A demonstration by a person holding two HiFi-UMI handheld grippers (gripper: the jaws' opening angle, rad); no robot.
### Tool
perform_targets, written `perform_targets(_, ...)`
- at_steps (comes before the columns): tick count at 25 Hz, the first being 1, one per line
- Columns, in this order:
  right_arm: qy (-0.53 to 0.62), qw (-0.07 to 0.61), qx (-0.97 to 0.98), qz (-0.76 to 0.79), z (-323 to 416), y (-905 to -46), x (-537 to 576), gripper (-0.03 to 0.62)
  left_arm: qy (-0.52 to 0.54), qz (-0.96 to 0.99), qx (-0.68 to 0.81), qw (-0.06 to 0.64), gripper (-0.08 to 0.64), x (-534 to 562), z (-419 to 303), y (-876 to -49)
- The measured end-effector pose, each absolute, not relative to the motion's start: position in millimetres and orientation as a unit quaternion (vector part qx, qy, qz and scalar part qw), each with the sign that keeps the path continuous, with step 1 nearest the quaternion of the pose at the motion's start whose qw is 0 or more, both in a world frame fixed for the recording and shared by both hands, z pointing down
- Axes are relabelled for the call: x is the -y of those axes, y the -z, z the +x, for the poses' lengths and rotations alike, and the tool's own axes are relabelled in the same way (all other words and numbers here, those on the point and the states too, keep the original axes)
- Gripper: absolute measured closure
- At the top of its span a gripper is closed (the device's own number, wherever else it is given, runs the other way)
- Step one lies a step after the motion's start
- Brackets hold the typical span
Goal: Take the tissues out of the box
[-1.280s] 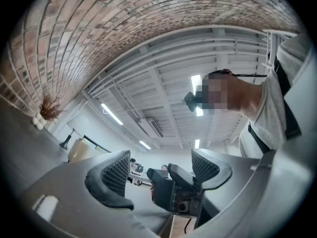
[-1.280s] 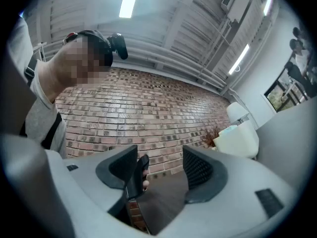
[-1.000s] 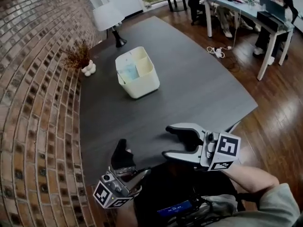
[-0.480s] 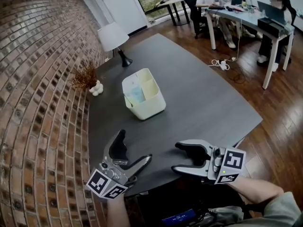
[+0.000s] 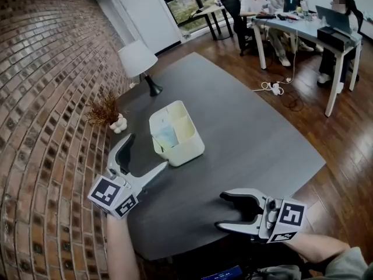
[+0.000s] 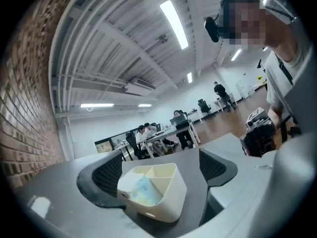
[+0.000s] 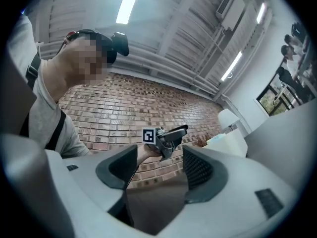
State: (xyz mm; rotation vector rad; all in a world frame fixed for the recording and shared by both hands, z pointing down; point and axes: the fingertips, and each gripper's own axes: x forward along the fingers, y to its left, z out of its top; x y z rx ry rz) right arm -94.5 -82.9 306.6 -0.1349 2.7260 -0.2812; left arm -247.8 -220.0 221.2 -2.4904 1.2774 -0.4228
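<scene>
Two claws gape empty; the left claw point(image 5: 145, 151) has lifted close to the box point(image 5: 185, 149); the right claw point(image 5: 222, 210) hangs back.

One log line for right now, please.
left gripper: open, facing white plastic divided box, no contact | right gripper: open, empty, near edge of dark table | pale blue tissues: inside box
</scene>
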Motion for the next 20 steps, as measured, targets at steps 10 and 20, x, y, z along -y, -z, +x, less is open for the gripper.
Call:
perform_targets(10,0.111,0.201,-0.973,-0.035,-95.5,-303.7,80.3,0.292,0.380,-0.853,-0.353,0.064,0.017,336.2,-294.7,-270.4)
perform_targets(20,0.124,0.200,-0.971,-0.036,-91.8,-311.8,85.7,0.291,0.565,-0.790,-0.238,0.017,-0.005,383.5,-297.1,-328.8)
